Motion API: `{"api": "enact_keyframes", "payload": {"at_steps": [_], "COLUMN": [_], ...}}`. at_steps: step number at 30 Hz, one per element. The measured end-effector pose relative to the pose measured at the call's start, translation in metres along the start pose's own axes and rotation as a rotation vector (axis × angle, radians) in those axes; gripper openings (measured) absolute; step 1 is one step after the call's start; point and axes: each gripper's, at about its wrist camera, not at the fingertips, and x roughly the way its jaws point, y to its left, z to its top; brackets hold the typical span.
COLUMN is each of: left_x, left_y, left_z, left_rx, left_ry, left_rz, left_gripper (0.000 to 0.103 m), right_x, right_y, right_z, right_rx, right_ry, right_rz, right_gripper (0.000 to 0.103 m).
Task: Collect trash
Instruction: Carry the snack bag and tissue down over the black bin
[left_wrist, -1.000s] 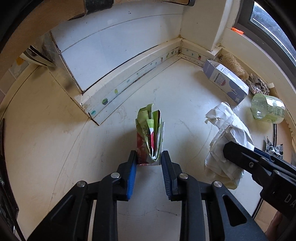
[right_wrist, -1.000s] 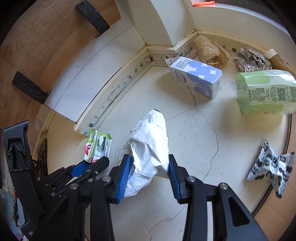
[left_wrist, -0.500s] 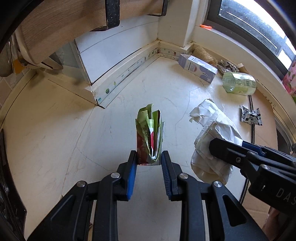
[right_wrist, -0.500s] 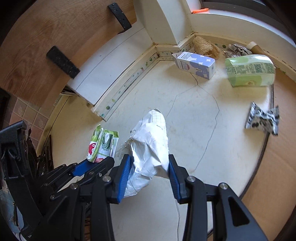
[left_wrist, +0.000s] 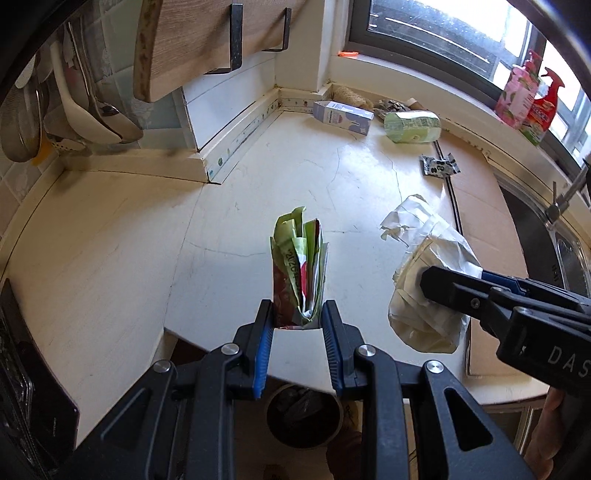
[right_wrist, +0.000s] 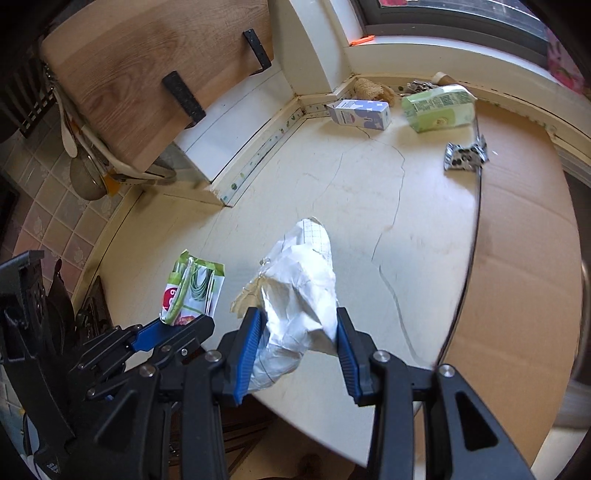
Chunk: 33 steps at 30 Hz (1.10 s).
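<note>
My left gripper (left_wrist: 297, 317) is shut on a green and red snack wrapper (left_wrist: 300, 267), held up above the counter's front edge. The wrapper also shows in the right wrist view (right_wrist: 192, 291). My right gripper (right_wrist: 300, 328) is shut on a crumpled white paper bag (right_wrist: 301, 295), also lifted; the bag shows in the left wrist view (left_wrist: 428, 280), to the right of the left gripper. Below the counter edge a round trash bin (left_wrist: 303, 415) with dark contents stands under my left gripper.
On the cream counter (left_wrist: 332, 177) at the back lie a white and blue carton (left_wrist: 341, 117), a green carton (left_wrist: 412, 126), a black and white wrapper (left_wrist: 439, 167) and crumpled foil (right_wrist: 419, 86). A sink (left_wrist: 554, 251) is at right. Utensils (left_wrist: 74, 110) hang at left.
Both grippers have pulled back and risen from the counter's back corner with their trash. The counter's front edge and the bin below have come into view.
</note>
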Motion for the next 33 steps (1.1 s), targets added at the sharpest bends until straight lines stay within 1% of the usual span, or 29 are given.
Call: {"api": "enact_keyframes", "payload": {"at_steps": [8, 13, 16, 20, 25, 33], "left_x": [-0.025, -0.033, -0.032, -0.023, -0.001, 0.045], "left_y": [0.019, 0.020, 0.018, 0.010, -0.003, -0.020], "left_z": [-0.050, -0.075, -0.089, -0.106, -0.128, -0.169], "left_rx": [0.088, 0.132, 0.152, 0.173, 0.199, 0.242], "left_ry": [0.003, 0.008, 0.025, 0.063, 0.130, 0.223], "left_rz": [-0.053, -0.070, -0.086, -0.107, -0.125, -0.119], "left_gripper": [0.025, 0.024, 0.025, 0.024, 0.024, 0.025], "right_x": [-0.018, -0.023, -0.023, -0.021, -0.014, 0.026], "right_y": [0.030, 0.043, 0.045, 0.043, 0.025, -0.009], "right_z": [-0.068, -0.108, -0.129, -0.152, -0.182, -0.228], "right_rx": [0.076, 0.120, 0.142, 0.167, 0.228, 0.303], "right_ry": [-0.054, -0.062, -0.053, -0.032, 0.004, 0.087], "right_rz": [-0.045, -0.070, -0.082, -0.110, -0.137, -0.162], "right_gripper": [0.040, 0.040, 0.040, 0.040, 0.040, 0.040]}}
